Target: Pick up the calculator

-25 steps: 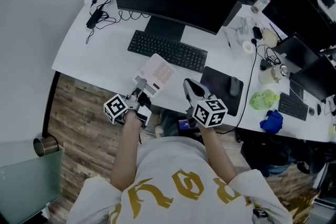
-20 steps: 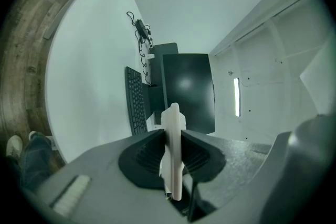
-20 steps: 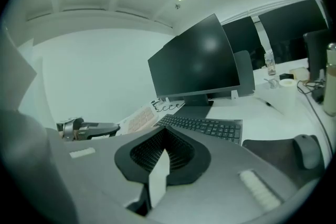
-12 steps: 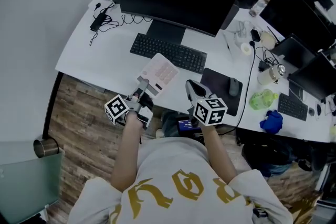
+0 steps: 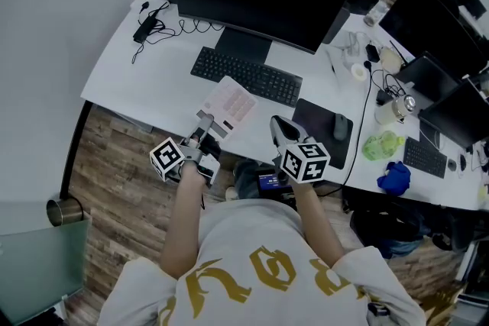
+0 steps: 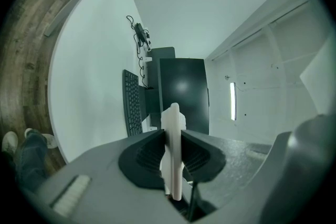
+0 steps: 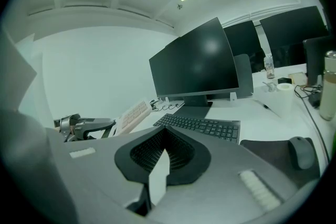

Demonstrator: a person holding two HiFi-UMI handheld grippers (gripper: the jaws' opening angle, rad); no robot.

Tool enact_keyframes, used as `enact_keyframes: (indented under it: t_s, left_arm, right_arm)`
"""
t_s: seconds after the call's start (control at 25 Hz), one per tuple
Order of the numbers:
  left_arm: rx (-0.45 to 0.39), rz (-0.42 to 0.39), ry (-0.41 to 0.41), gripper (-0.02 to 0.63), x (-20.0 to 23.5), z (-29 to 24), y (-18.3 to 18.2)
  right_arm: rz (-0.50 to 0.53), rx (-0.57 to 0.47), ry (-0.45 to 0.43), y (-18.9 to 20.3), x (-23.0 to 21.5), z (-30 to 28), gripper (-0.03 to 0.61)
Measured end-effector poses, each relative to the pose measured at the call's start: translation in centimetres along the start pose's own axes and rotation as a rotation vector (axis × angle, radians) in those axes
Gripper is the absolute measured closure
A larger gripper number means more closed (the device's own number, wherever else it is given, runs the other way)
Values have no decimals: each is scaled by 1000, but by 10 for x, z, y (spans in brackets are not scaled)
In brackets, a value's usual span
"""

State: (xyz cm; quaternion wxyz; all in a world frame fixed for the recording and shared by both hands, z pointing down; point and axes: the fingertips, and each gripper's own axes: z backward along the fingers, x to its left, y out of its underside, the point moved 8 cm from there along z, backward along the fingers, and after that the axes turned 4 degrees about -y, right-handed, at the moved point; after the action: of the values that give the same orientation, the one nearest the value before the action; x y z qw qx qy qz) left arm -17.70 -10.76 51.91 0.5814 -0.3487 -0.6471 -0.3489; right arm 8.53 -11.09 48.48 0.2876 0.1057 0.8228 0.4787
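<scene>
we see the left hand-held gripper (image 5: 205,123) clamping the calculator (image 5: 231,103) near the bench (image 5: 145,80) front edge; the right hand-held gripper (image 5: 276,126) is closed, empty.

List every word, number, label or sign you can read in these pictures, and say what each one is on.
Nothing here can be read with certainty.
Gold print on the person's shirt: large characters, creased and seen from above, not legible.
Keys of the calculator: too small to read.
Keys of the keyboard: too small to read.
</scene>
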Motion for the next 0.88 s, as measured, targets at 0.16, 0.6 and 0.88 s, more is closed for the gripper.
enact_keyframes:
  t_s: [0.16, 0.6, 0.88]
  left_arm:
    - [2, 8, -21, 543, 6, 1, -1]
    - [10, 16, -8, 543, 3, -1, -1]
    - [12, 19, -16, 543, 5, -1, -1]
  right_arm:
    - [4, -2, -1, -1, 1, -1, 555]
    - [0, -7, 7, -2, 3, 0, 555]
    - [8, -19, 5, -4, 2, 1, 555]
